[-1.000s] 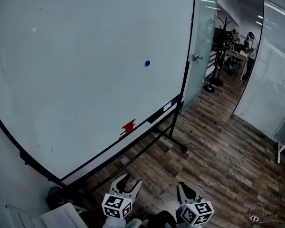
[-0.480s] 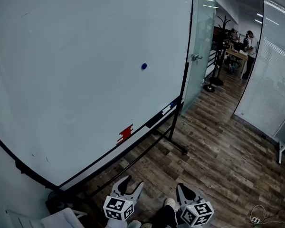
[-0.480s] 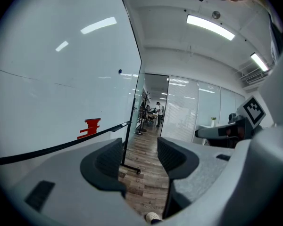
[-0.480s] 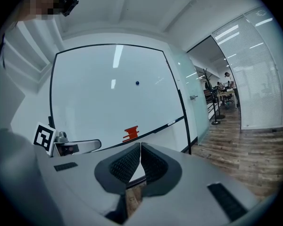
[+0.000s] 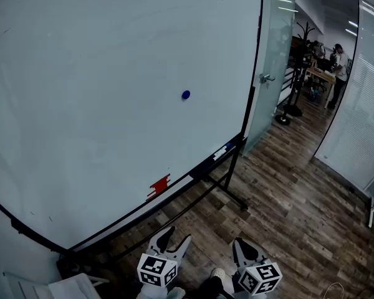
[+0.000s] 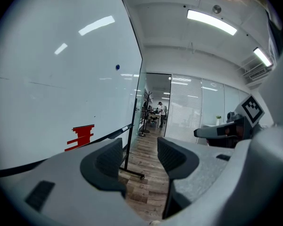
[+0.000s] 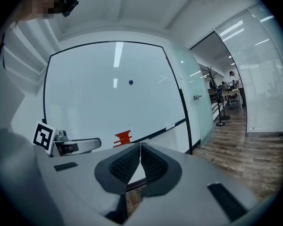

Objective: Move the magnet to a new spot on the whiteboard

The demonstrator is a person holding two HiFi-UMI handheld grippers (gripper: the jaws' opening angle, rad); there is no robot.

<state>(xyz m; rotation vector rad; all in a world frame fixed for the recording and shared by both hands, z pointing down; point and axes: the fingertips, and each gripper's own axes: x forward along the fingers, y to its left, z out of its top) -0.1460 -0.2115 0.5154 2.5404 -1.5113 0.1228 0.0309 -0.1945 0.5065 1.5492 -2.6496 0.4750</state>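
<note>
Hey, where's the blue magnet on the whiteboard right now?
In the head view the blue magnet is stuck on the whiteboard, right of the board's centre and well above the red object at the bottom edge.

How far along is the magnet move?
Nothing looks done: the small round blue magnet sits untouched on the large whiteboard. Nothing in hand: the left gripper is open, the right gripper shut and empty, both held low. Remaining: reach, grip, move it.

— What's underfoot?
— Dark wood-plank floor point(image 5: 287, 192). A frosted glass door point(image 5: 275, 42) stands on the right, with white blinds point(image 5: 368, 98) further along.
— Lighting?
— 2 ceiling strip lights point(image 6: 211, 21). A coat stand point(image 5: 295, 86) is down the corridor.
</note>
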